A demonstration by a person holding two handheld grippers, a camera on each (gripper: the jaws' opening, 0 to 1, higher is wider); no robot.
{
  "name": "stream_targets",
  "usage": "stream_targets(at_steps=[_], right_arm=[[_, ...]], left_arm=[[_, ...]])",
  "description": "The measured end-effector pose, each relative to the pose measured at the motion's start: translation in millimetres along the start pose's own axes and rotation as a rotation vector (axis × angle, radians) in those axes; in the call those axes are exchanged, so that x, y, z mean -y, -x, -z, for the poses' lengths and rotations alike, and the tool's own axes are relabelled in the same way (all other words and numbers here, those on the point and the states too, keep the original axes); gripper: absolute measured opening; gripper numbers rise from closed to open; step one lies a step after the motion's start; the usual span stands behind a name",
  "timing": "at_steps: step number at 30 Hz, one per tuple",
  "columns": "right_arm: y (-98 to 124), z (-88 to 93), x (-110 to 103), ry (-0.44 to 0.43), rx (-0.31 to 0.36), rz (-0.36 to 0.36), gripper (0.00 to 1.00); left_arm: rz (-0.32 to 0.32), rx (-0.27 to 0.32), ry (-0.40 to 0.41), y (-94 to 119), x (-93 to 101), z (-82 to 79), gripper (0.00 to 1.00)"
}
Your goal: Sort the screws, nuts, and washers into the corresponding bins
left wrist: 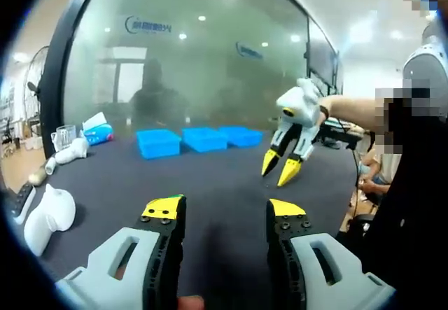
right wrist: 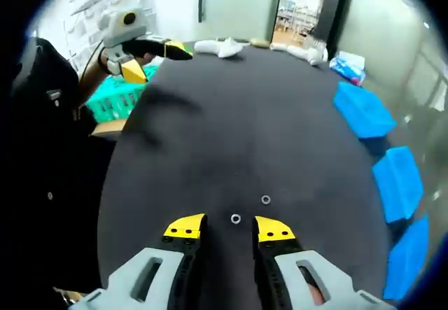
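Observation:
Two small metal rings, a washer [right wrist: 236,218] and a nut [right wrist: 265,199], lie on the dark table [right wrist: 238,114]. My right gripper [right wrist: 229,228] hovers open just over the washer, which sits between its yellow tips. Three blue bins [right wrist: 364,110] [right wrist: 397,182] [right wrist: 409,254] line the table's right side in the right gripper view; they appear as blue bins [left wrist: 159,143] [left wrist: 204,139] [left wrist: 241,136] at the far edge in the left gripper view. My left gripper [left wrist: 222,209] is open and holds nothing, raised above the table. The right gripper [left wrist: 281,168] points down at the table there.
White foam pieces [left wrist: 49,215] and a plastic cup [left wrist: 63,137] lie at the table's left end. A green basket [right wrist: 115,100] stands beyond the table edge. A person's dark sleeve [left wrist: 409,205] fills the right. A glass wall [left wrist: 189,51] stands behind the bins.

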State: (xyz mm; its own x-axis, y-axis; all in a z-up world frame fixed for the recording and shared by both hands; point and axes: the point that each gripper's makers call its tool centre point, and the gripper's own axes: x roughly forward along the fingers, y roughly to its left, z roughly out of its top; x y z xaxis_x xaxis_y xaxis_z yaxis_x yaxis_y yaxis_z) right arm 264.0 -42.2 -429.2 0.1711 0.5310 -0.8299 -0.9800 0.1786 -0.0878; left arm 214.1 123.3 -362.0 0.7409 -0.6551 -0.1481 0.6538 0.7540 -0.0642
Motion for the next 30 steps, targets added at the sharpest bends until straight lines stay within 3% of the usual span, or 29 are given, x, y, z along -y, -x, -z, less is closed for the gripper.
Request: stream_targets(at_steps=[10, 17, 23, 30], right_arm=[[-9.6, 4.6, 1.5, 0.020, -0.047, -0.011, 0.15], [-9.8, 6.1, 1.2, -0.021, -0.044, -0.022, 0.12], [-9.6, 6.8, -0.1, -0.017, -0.048, -0.023, 0.03], [-9.3, 8.5, 1.3, -0.019, -0.034, -0.014, 0.03]], left_arm=[[-0.007, -0.002, 0.008, 0.3, -3.7, 3.2, 0.45], [-0.007, 0.001, 0.010, 0.4, -4.5, 2.8, 0.45], [-0.008, 0.002, 0.007, 0.5, -3.9, 2.0, 0.45], [-0.008, 0.005, 0.007, -0.2, -2.8, 0.2, 0.45]])
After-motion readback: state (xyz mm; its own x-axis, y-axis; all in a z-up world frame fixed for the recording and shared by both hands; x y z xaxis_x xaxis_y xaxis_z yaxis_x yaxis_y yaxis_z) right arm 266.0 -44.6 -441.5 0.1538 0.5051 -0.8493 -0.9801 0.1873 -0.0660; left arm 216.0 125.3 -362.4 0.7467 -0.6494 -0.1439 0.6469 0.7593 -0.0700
